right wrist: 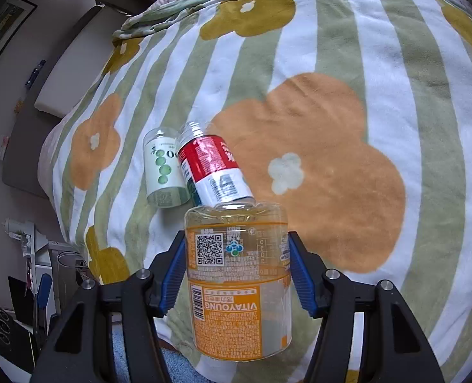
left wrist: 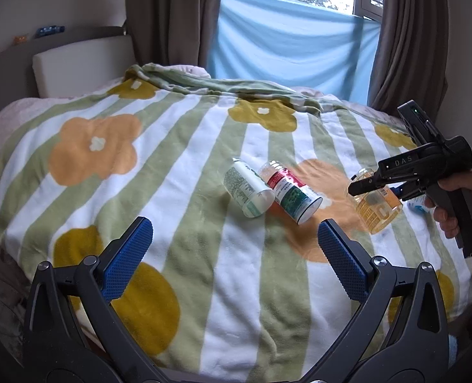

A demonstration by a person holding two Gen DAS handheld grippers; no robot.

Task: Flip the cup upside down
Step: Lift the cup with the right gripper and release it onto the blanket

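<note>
A clear cup with an orange label [right wrist: 239, 284] sits between my right gripper's [right wrist: 237, 271] blue pads [right wrist: 175, 274], which press on both its sides; its label text reads upside down. In the left wrist view the same cup [left wrist: 378, 207] stands on the bed blanket with the right gripper [left wrist: 376, 188] around it. A green-and-white cup [left wrist: 248, 191] and a red-and-white cup [left wrist: 292, 193] lie on their sides, touching, in the middle of the blanket. My left gripper [left wrist: 236, 255] is open and empty, hovering above the blanket in front of them.
The bed is covered by a striped flower blanket [left wrist: 172, 166]. A headboard cushion [left wrist: 79, 67] is at the far left, curtains and a blue sheet [left wrist: 287, 48] at the window behind. Something white and blue [left wrist: 418, 206] lies behind the right gripper. Clutter stands on the floor [right wrist: 38, 271] beside the bed.
</note>
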